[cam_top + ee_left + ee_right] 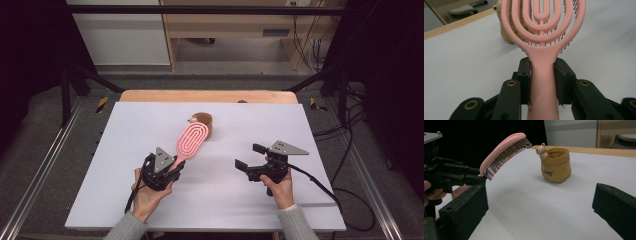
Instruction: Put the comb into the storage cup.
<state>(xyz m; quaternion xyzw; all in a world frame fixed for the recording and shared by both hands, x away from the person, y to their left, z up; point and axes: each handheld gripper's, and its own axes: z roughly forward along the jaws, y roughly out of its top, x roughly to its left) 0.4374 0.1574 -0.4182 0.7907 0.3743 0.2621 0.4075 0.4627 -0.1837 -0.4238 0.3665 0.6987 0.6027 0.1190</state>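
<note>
Here, white table (125, 200) — left hand-held gripper (176, 164) pinching pink hairbrush (192, 138); right hand-held gripper (248, 157) spread — tan pouch (209, 121) behind.

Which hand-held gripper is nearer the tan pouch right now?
Left. The left hand-held gripper holds the pink hairbrush, whose head reaches over beside the tan pouch; the right hand-held gripper sits farther off, open.

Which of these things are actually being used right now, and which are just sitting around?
In use:
- pink hairbrush, clamped by its handle in the left gripper, raised with its bristles facing down
- tan pouch with a little bear on its rim, just beyond the brush head
- right gripper, open, holding nothing

Just lying about:
- white table
- wooden furniture behind
</note>
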